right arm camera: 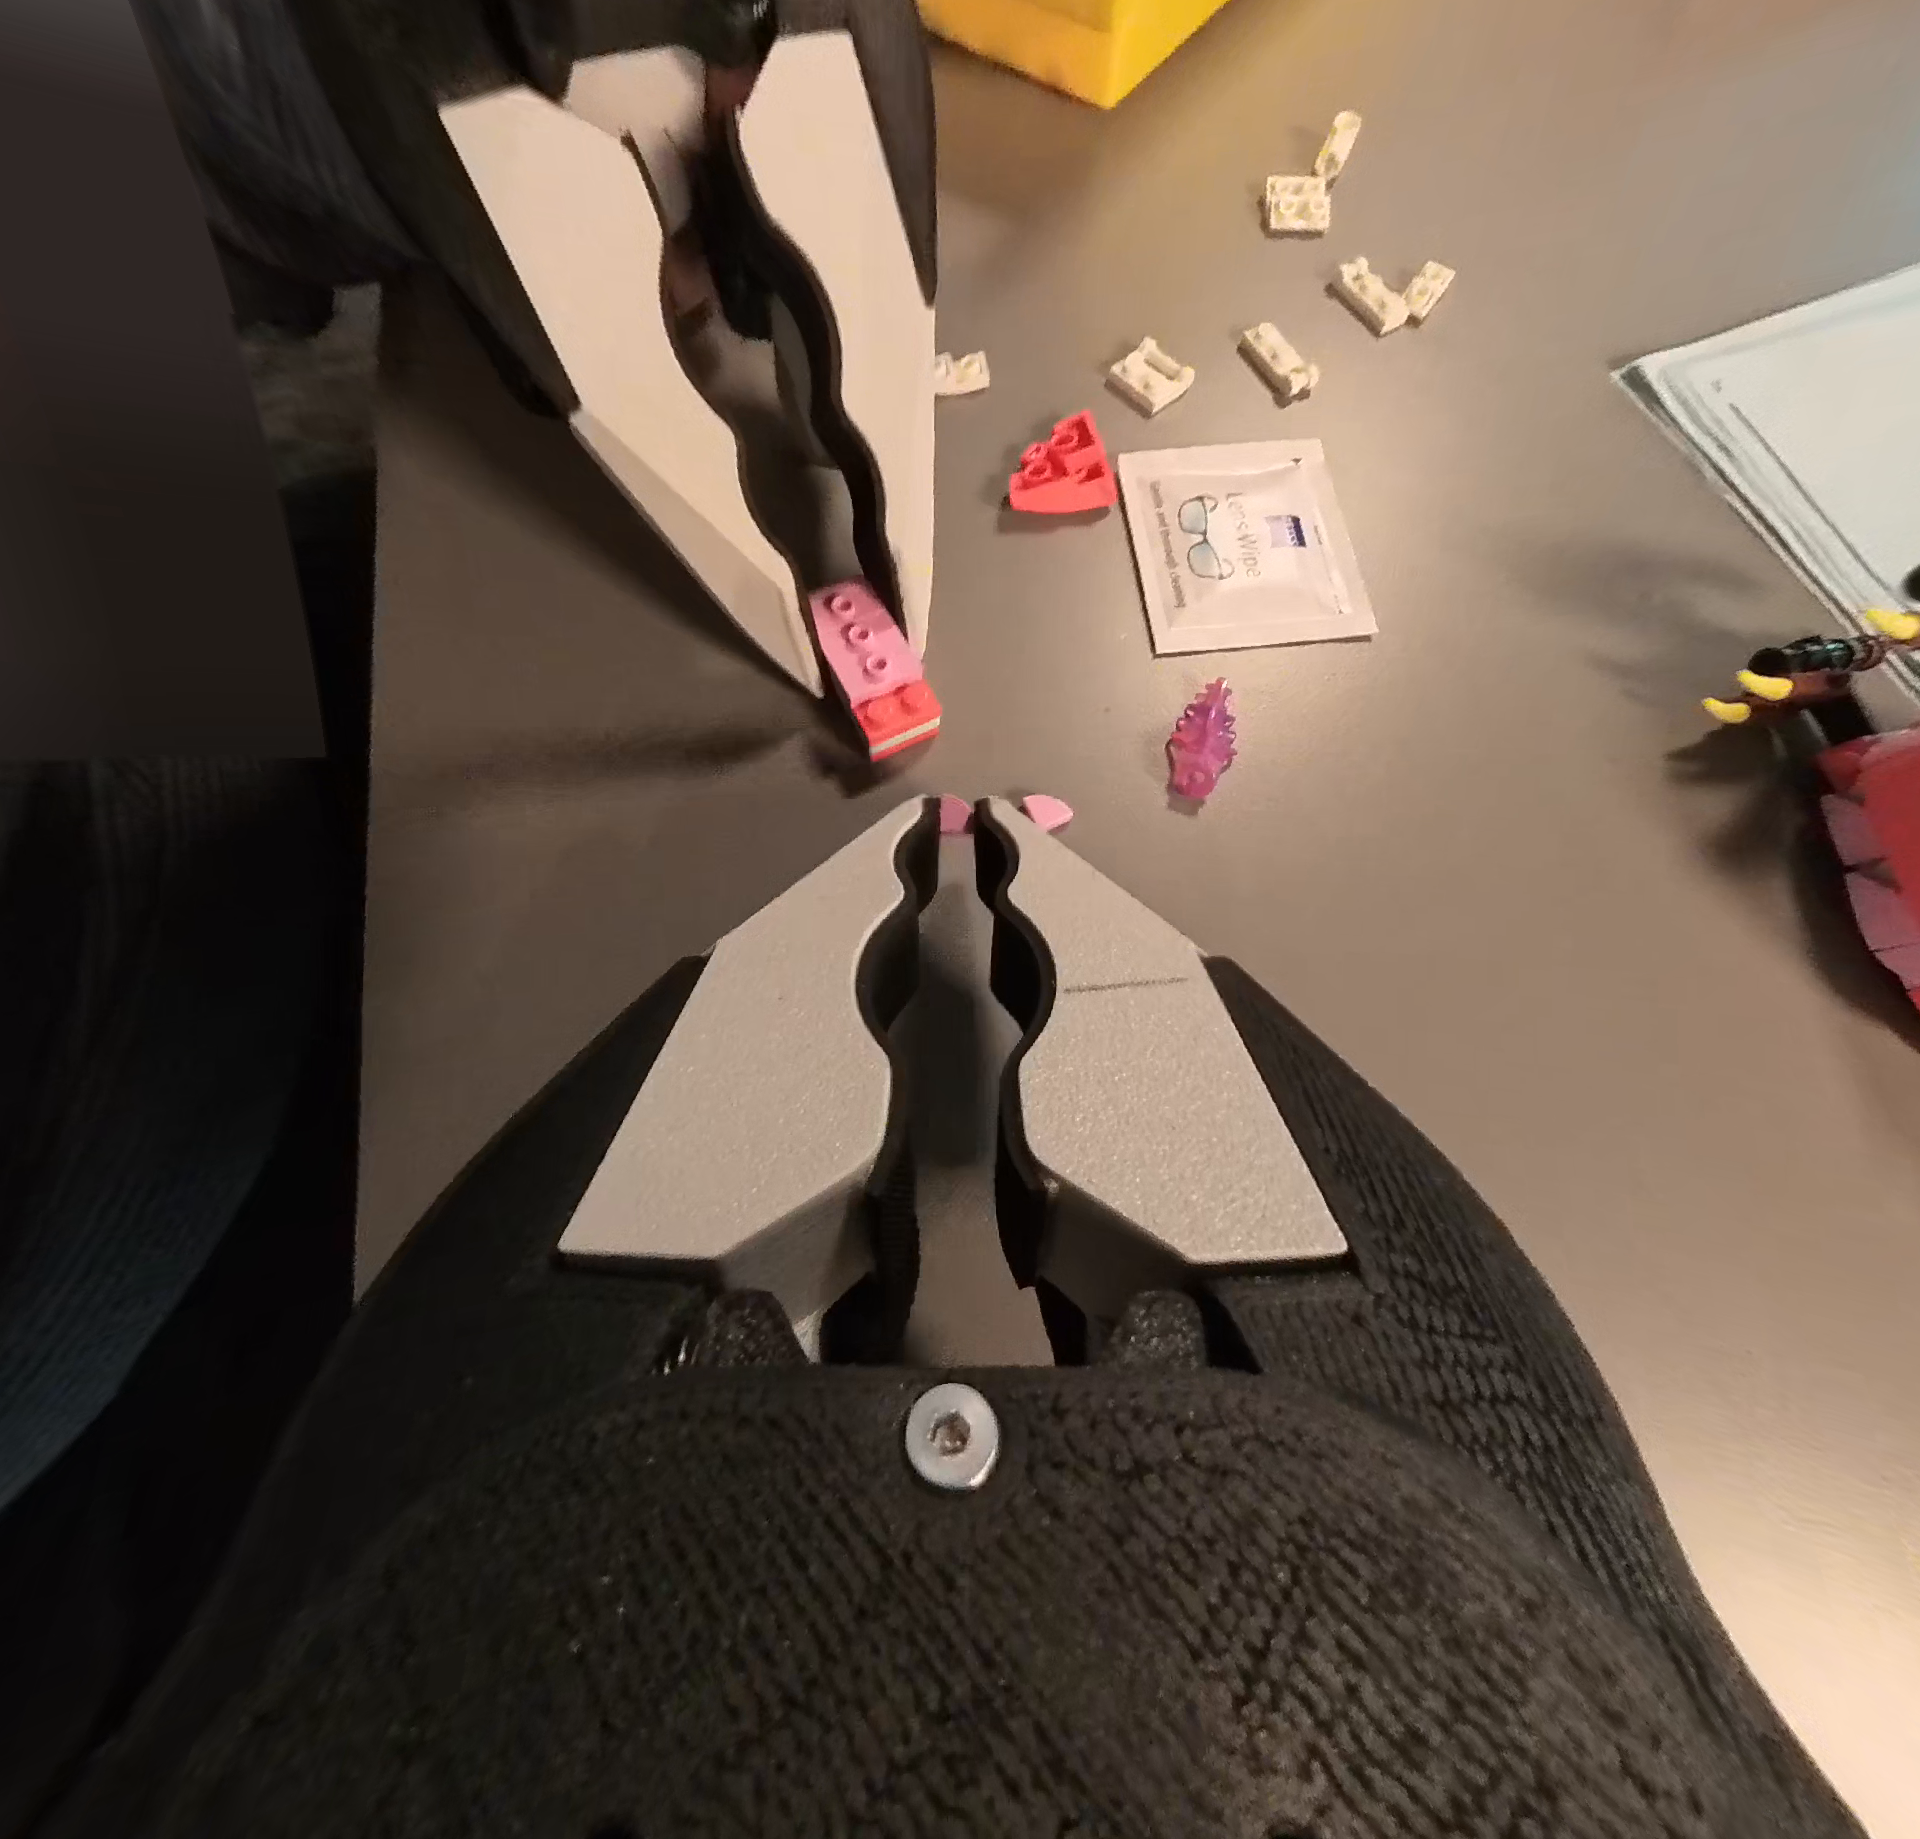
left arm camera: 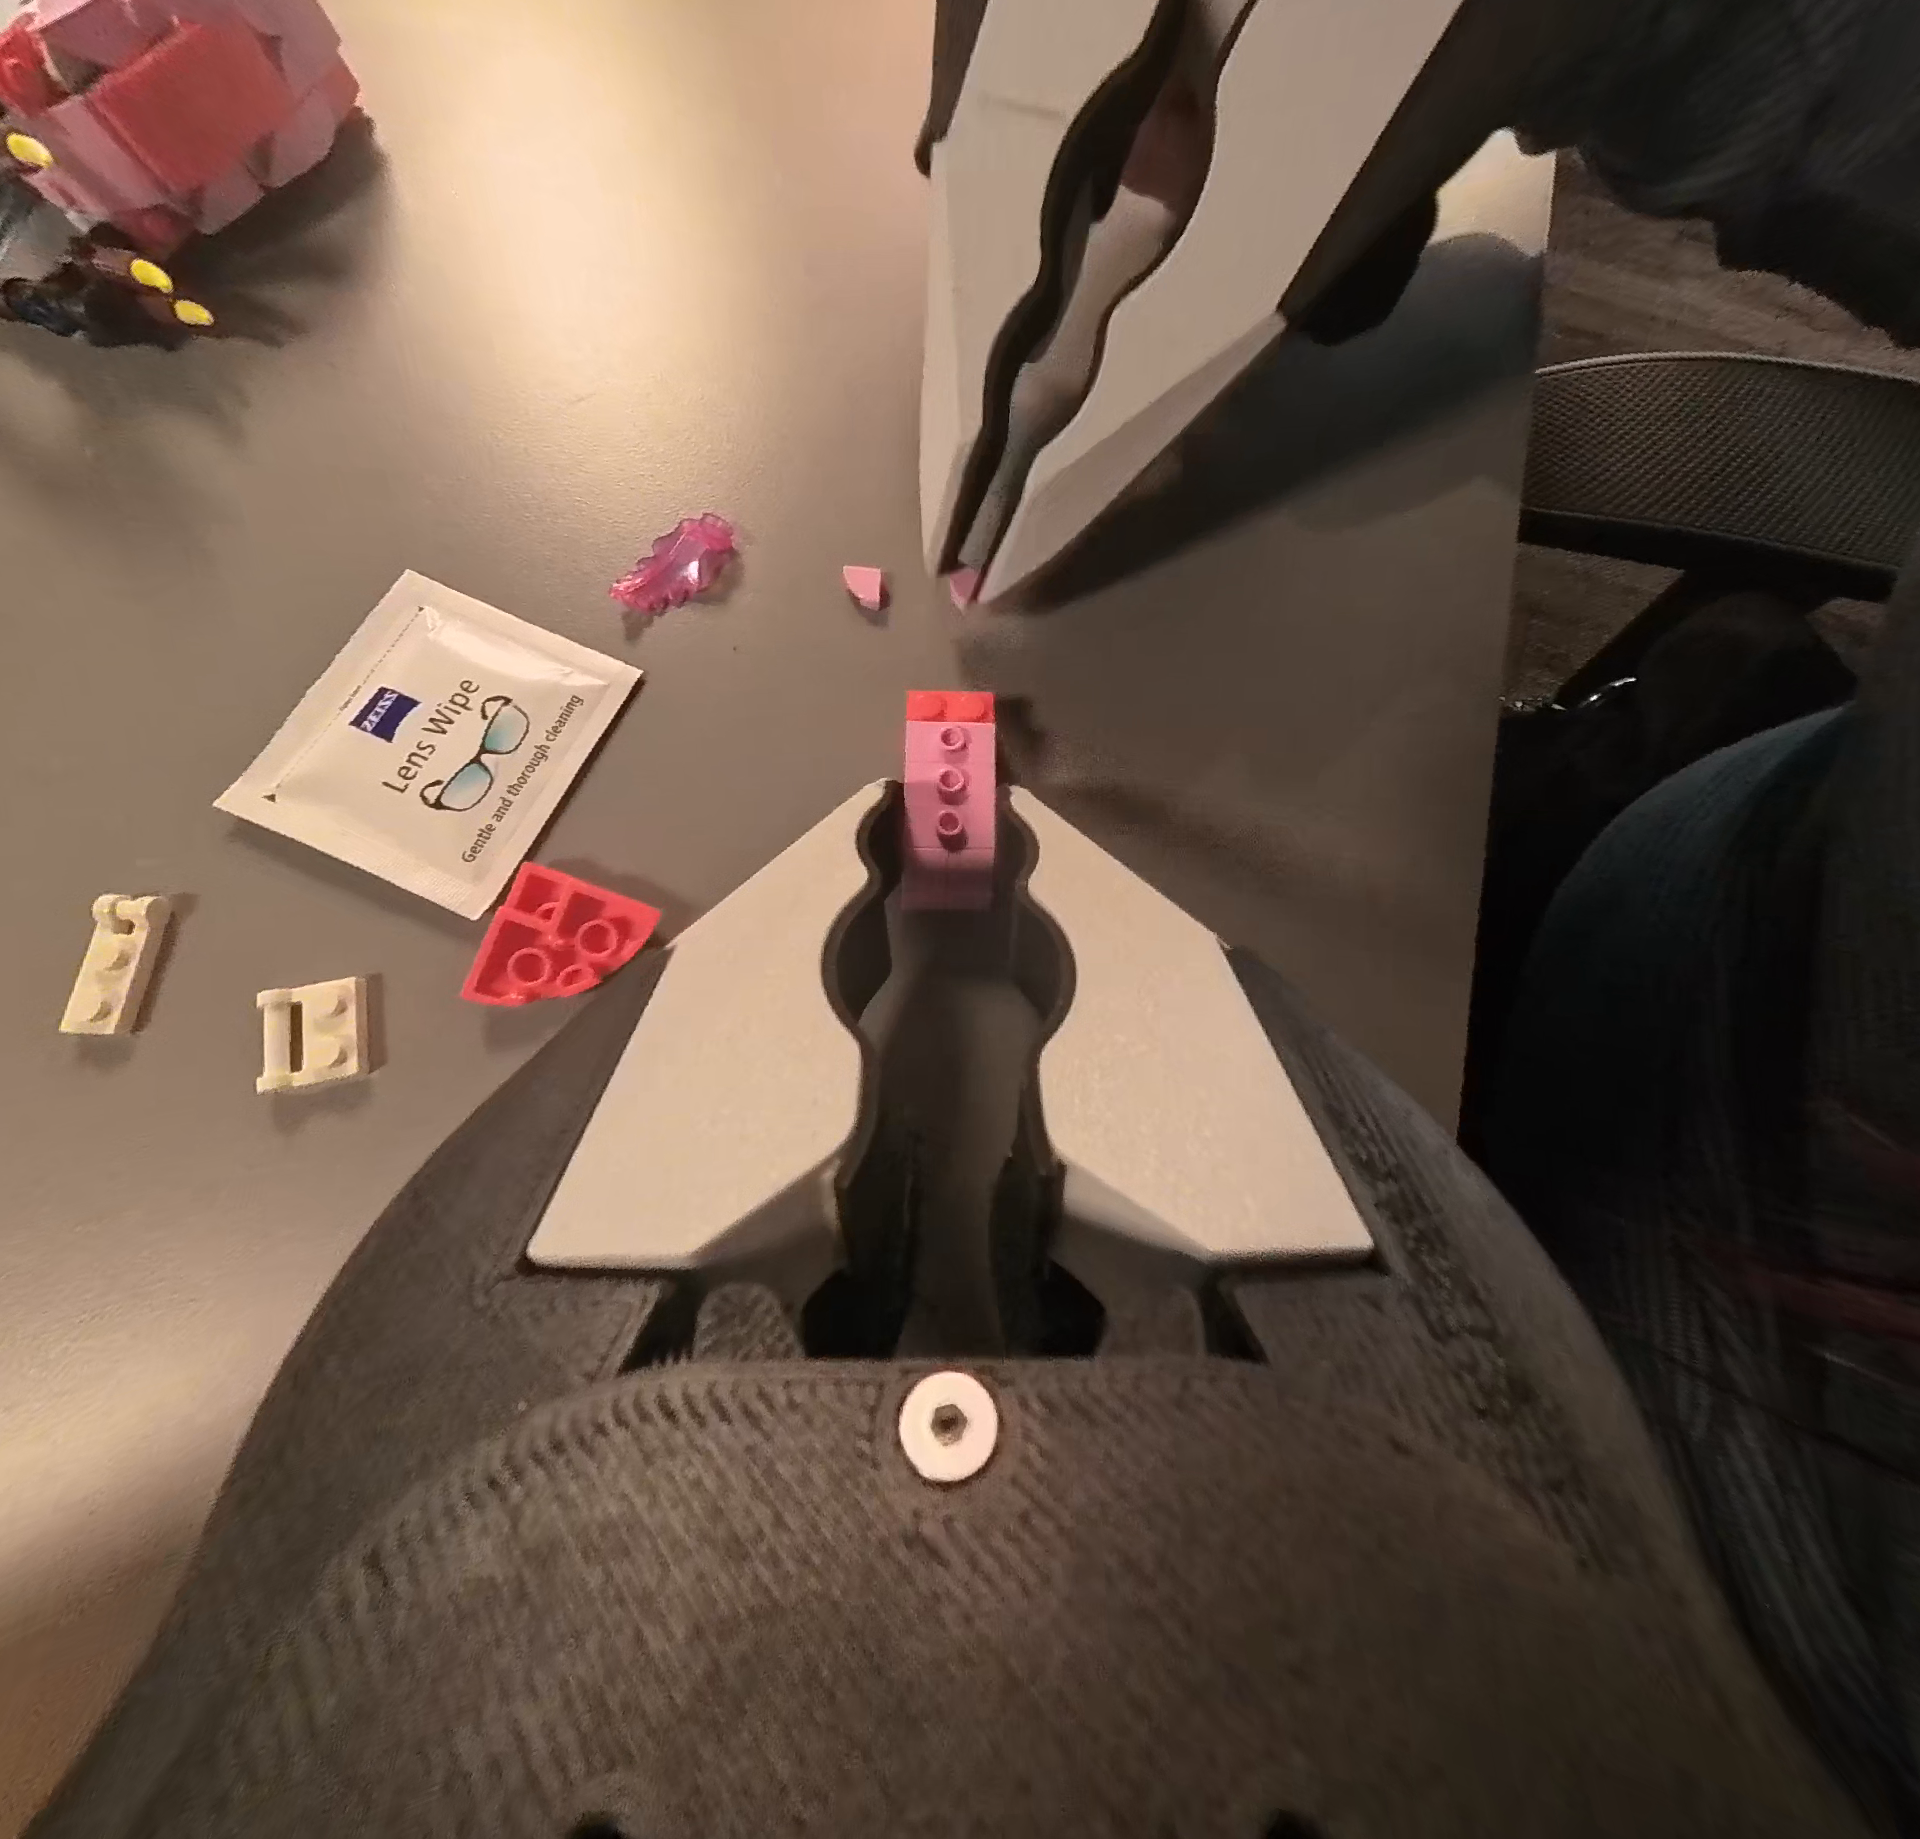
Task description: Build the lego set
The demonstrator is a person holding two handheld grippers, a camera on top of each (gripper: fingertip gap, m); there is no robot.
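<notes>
My left gripper [left arm camera: 948, 802] is shut on a small stack of pink bricks with a red brick at its far end [left arm camera: 948, 781]; the stack sticks out past the fingertips, just above the grey table. The stack also shows in the right wrist view [right arm camera: 873, 667], held between the left fingers [right arm camera: 800, 626]. My right gripper [right arm camera: 958, 815] is shut on a small pink quarter-round tile [right arm camera: 954, 815] at the table surface; that gripper shows in the left wrist view [left arm camera: 966, 584] with the pink tile [left arm camera: 964, 589] at its tips. A second pink quarter-round tile [left arm camera: 864, 584] lies beside it on the table.
On the grey table [left arm camera: 623, 335] lie a clear pink leaf piece [left arm camera: 681, 561], a white wipe sachet [left arm camera: 426, 740], a red quarter-round plate [left arm camera: 556, 937], several cream hinge pieces [left arm camera: 312, 1031] and a pink and red brick model [left arm camera: 177, 96]. A yellow box [right arm camera: 1091, 2] and papers [right arm camera: 1797, 439] lie farther off. My hands' fingertips stand some 4 cm from each other. From the right gripper's tips to the clear pink leaf piece [left arm camera: 681, 561] is close to 5 cm. The right camera catches it too, in the right wrist view [right arm camera: 1196, 740].
</notes>
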